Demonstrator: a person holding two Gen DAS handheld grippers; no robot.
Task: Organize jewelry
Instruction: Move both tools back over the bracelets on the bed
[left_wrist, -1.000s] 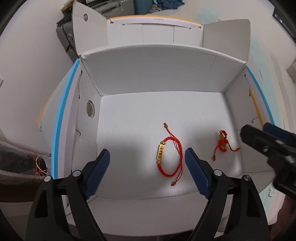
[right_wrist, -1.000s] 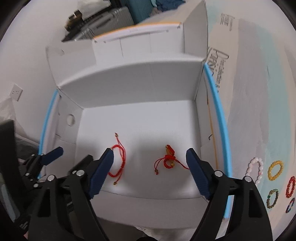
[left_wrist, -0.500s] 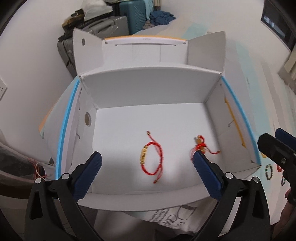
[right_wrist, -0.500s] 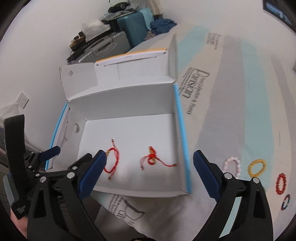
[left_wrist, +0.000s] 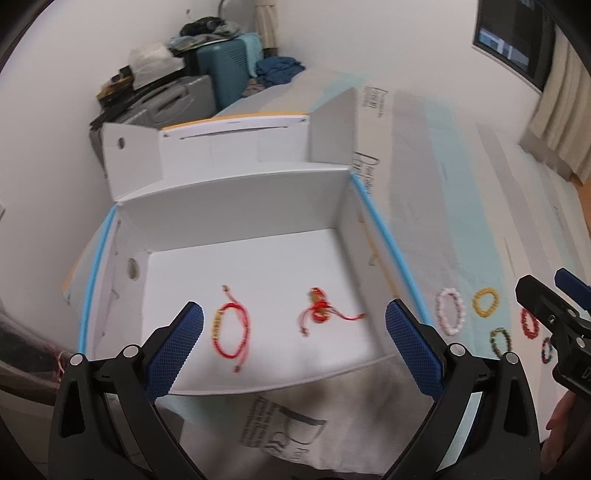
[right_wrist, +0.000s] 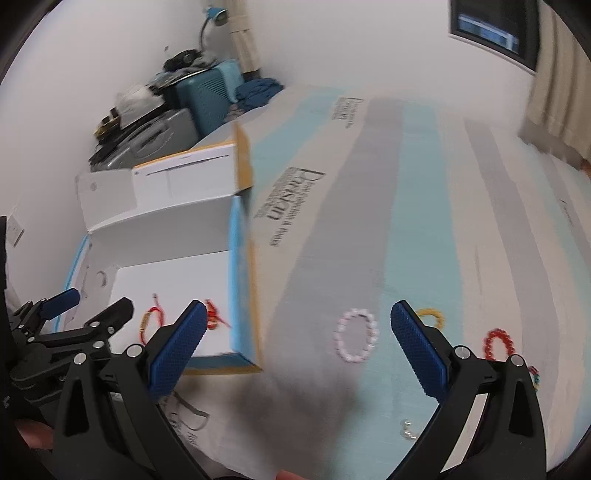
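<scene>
Now both grippers sit farther back from the white box than a second ago, jaws spread and empty. Left gripper faces the box floor, where the red cord bracelet and knotted red bracelet lie apart. Right gripper has swung right, framing the pink bead bracelet on the striped bed cover. Only the right view shows small silver pieces near its right finger.

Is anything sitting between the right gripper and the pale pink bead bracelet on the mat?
Nothing visible. The right gripper, jaws open, faces the pink bead bracelet over bare mat; the yellow bracelet lies off to the side.
</scene>
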